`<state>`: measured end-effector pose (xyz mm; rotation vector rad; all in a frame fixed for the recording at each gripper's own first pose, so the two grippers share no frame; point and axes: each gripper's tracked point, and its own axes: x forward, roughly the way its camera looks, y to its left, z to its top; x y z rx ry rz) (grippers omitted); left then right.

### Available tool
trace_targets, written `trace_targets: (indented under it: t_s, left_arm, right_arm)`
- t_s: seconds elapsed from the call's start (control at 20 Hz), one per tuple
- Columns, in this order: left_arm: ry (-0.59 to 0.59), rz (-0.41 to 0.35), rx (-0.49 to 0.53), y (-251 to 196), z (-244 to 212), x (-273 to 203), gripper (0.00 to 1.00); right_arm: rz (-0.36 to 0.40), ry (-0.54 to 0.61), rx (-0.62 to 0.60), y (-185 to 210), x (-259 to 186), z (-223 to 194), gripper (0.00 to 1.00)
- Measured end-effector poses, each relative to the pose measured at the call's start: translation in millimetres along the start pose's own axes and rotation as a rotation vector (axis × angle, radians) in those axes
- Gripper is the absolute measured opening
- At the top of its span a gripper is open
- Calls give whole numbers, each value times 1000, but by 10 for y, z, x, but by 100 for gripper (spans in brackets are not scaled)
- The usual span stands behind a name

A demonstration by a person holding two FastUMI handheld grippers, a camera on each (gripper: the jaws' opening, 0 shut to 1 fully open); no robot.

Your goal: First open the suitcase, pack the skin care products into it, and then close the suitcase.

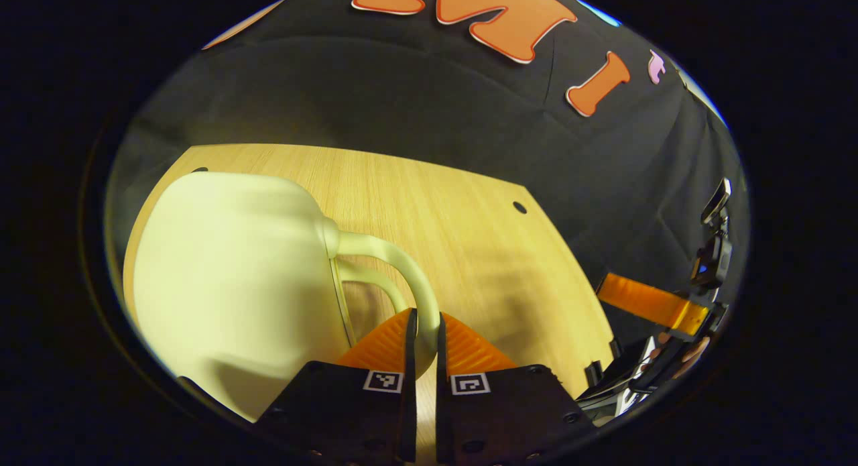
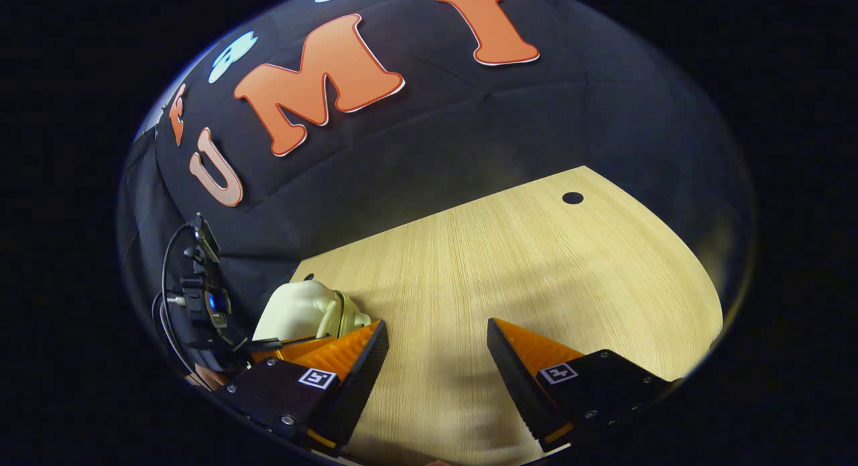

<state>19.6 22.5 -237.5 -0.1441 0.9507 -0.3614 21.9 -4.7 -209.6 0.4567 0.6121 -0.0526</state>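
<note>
In the left gripper view, the pale suitcase is seen on the desk, its looped handle pinched between the left gripper fingers. The shell is judged stiff, smooth and light, best taken by that handle. In the right gripper view, the right gripper fingers are spread wide, holding nothing, the suitcase lying at far left.

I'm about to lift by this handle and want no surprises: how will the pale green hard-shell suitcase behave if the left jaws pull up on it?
The pale green hard-shell suitcase looks rigid and smooth, so it probably won't flex. The left gripper pinches its thin curved handle off to one side, so the case may swing or tilt. On the bare wooden table it may slide.
</note>
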Motion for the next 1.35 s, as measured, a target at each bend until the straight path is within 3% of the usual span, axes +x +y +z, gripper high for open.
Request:
trace_targets:
  t_s: [0.2, 0.35, 0.45, 0.5, 0.6, 0.95, 1.1, 1.35]
  left_arm:
    - [20, 3, 61, -118, -86, 17, 24]
    - [10, -35, 95, -357, -64, -19, 63]
    - [-54, -90, 127, -581, 11, -149, 70]
    - [-101, -108, 170, -695, 117, -251, 83]
    - [-207, -86, 256, -942, 400, -356, 96]
    - [-557, 21, 307, -1025, 1019, -943, 98]
    - [-661, 82, 337, -1018, 1122, -1035, 98]
    - [-893, 216, 350, -911, 1573, -1589, 98]
  right_arm:
    - [-1, 2, -8, -57, -23, 16, 94]
    - [0, -12, -19, -96, -51, 72, 94]
    - [0, -36, -40, -93, -59, 143, 94]
    - [1, -49, -55, -76, -77, 189, 94]
    - [9, -117, -91, -31, -159, 349, 95]
    - [-49, -383, -218, 84, -522, 1106, 94]
    - [-16, -463, -283, 274, -698, 1292, 94]
    - [28, -536, -354, 517, -812, 1446, 94]
